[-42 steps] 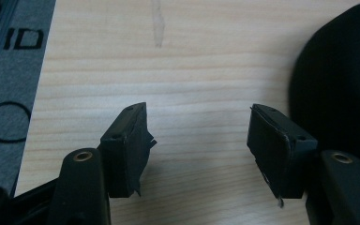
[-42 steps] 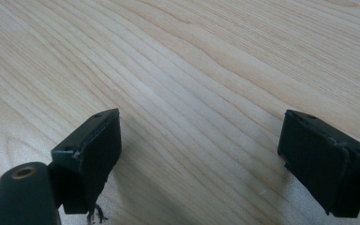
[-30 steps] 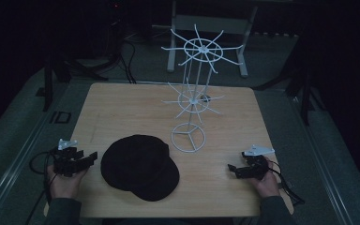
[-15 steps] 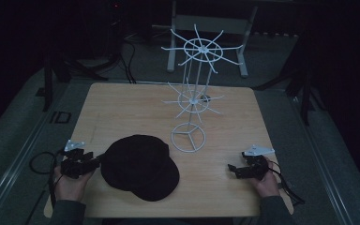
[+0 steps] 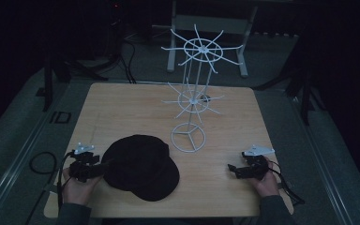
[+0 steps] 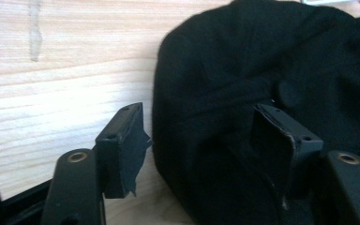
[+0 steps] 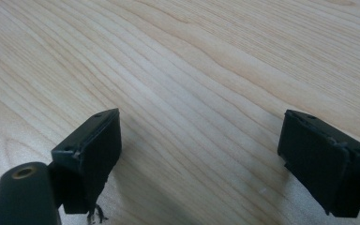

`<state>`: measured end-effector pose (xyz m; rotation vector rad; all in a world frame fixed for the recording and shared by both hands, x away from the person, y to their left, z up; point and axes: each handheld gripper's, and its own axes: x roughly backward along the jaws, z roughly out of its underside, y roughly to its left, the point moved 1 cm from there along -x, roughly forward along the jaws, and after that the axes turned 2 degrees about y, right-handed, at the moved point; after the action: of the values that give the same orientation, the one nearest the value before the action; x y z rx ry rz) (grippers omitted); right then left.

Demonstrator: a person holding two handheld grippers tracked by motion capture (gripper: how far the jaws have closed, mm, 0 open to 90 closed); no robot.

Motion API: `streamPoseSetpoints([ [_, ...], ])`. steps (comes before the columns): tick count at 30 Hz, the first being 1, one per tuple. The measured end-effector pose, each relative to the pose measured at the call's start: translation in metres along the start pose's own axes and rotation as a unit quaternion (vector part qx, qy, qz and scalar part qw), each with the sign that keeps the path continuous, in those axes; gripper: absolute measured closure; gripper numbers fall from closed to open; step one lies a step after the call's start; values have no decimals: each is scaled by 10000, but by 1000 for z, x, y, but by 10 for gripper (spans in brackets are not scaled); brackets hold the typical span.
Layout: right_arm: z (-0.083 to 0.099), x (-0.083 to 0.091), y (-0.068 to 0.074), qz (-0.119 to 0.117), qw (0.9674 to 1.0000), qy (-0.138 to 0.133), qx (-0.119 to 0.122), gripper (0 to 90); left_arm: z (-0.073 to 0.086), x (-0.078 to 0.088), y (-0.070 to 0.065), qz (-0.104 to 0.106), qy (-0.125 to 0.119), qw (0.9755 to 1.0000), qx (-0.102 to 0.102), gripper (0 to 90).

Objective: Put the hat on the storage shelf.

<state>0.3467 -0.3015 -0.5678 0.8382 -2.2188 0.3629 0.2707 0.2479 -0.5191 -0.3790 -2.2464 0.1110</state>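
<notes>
black cap (image 6: 262, 70) edge between open left gripper (image 6: 206, 140) jaws, just widened.

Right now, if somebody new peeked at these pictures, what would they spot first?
Probably the tall white wire rack, standing toward the far side of the wooden table with spokes fanning out like wheels. Next comes the black cap, lying flat near the front edge. The left gripper is at the cap's edge with its jaws open around the fabric, while the right gripper rests open over bare wood.

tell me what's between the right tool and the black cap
Bare wooden table lies between the right tool and the black cap, as the high view shows.
</notes>
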Motion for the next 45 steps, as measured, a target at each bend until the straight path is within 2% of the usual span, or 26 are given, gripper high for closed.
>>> streamPoseSetpoints([
  [6,0,0,0,2,10000,1,-1,136,6,-8,-5,57,162,9998,33,302],
  [12,0,0,0,6,10000,-1,-6,137,12,-15,-4,76,261,9992,283,268],
  [15,0,0,0,9,10000,0,-8,137,15,-21,-8,36,383,9990,230,241],
  [19,0,0,0,10,10000,0,-9,137,16,-27,-9,-75,516,9984,201,236],
  [24,0,0,0,10,10000,1,-9,137,18,-32,-7,-9,622,9973,400,230],
  [28,0,0,0,10,10000,1,-9,137,18,-33,-7,-27,646,9971,399,231],
  [39,0,0,0,10,10000,0,-8,137,14,-34,-11,-113,761,9962,418,374],
  [45,0,0,0,10,10000,0,-8,137,10,-36,-15,-227,837,9955,377,447],
])
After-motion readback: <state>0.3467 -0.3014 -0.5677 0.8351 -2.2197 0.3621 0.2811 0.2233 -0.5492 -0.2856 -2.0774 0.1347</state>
